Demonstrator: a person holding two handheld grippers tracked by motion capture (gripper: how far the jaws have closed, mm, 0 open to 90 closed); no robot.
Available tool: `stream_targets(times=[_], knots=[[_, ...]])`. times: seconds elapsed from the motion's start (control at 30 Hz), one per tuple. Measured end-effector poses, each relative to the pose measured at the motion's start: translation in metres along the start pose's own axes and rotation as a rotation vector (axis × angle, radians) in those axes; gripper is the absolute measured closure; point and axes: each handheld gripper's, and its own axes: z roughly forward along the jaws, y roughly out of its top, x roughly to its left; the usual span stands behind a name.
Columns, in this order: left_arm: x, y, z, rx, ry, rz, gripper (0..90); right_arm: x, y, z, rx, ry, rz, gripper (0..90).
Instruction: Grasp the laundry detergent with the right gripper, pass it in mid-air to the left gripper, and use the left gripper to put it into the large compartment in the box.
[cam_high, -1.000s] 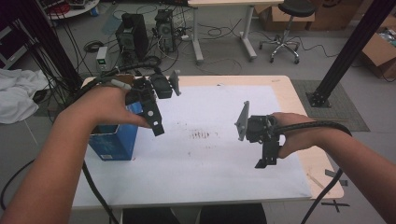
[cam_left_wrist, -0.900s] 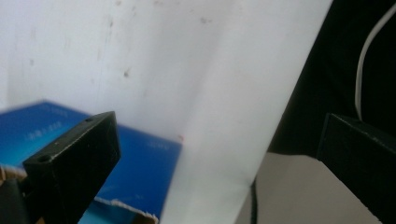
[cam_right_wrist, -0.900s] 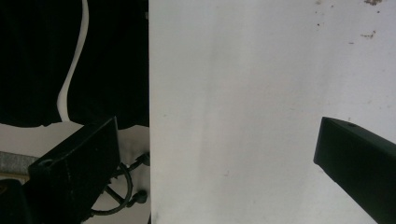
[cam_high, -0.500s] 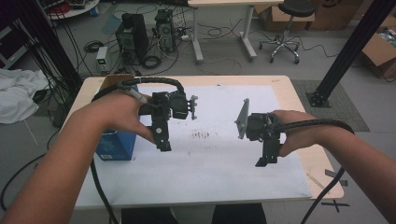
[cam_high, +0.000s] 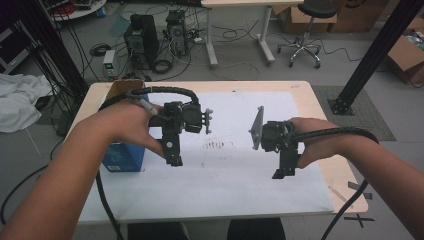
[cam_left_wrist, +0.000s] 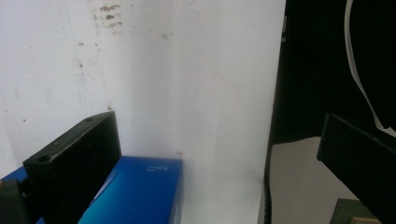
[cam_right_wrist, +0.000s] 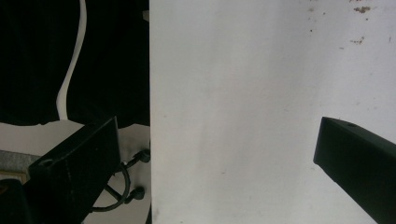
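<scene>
Nearest the person, the right gripper (cam_high: 280, 174) is held above the white sheet (cam_high: 225, 170) on the table (cam_high: 310, 92); its jaws are spread wide, and nothing is held between them in the right gripper view. Slightly farther, the left gripper (cam_high: 173, 161) is held over the sheet's left part, its jaws likewise parted and empty. The blue box (cam_high: 122, 157) is seen just beside it, resting on the table at the sheet's left edge, below the left hand (cam_high: 125, 125). In the left gripper view, the box (cam_left_wrist: 135, 191) is seen beside the left jaw.
</scene>
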Motion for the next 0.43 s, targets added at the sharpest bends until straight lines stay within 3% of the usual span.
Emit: stream_targets(times=[0.43], knots=[[0.0027, 0.0050, 0.0022, 0.007, -0.001, 0.008, 0.0, -0.0031, -0.0029, 0.0031, -0.008, 0.003, 0.002, 0.4]])
